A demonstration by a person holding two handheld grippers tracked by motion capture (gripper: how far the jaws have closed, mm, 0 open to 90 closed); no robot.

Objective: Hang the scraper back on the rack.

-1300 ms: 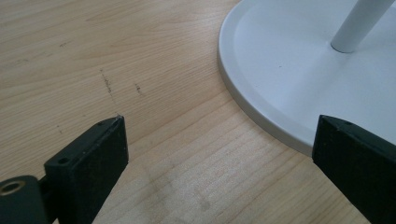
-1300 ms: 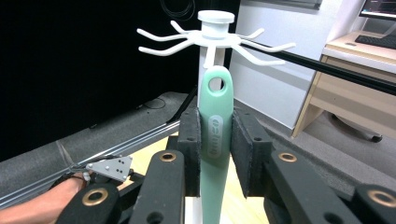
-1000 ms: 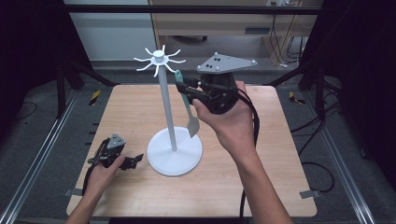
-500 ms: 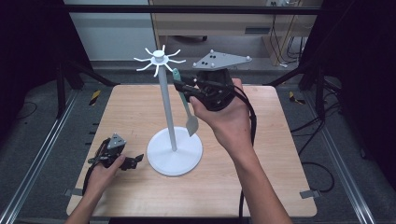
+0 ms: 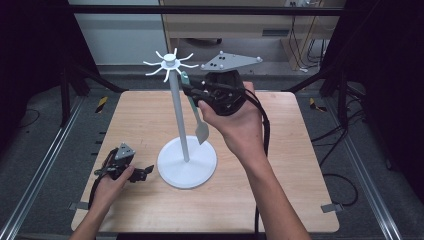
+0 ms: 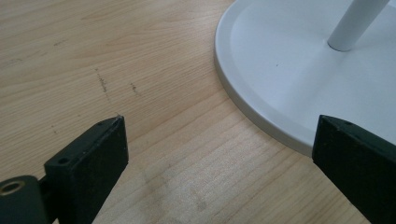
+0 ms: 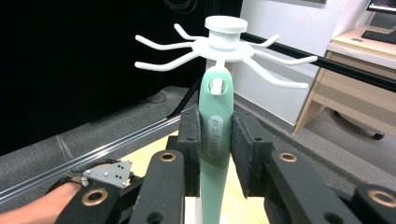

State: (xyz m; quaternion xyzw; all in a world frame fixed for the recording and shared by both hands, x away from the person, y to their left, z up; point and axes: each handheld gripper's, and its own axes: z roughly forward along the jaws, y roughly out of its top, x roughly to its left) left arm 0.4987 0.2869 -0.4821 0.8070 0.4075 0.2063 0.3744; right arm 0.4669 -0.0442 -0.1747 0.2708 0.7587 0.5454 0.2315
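Right gripper (image 7: 215,140): its jaws were clamped on the handle of the green spatula (image 7: 215,135), one pad on each flat side.
Spatula's place: it rose between the jaws, its hanging hole sitting on a hook of the white rack (image 7: 224,44) just beyond the jaw tips; whether the hook bore its weight was hard to tell.
Spatula's look: pale mint green, a slim rounded handle with raised lettering; in the high view the spatula (image 5: 196,112) hung down to a flat, squared blade.
Room around the right jaws: the rack's curved arms spread just above and to both sides, and the pole stood close behind the spatula.
Left gripper (image 6: 219,154): jaws released and wide apart, nothing between them but bare table (image 6: 116,56).
Edge near the left jaws: the rack base (image 6: 280,70) lay beside the right-hand jaw, its rim curving just ahead.
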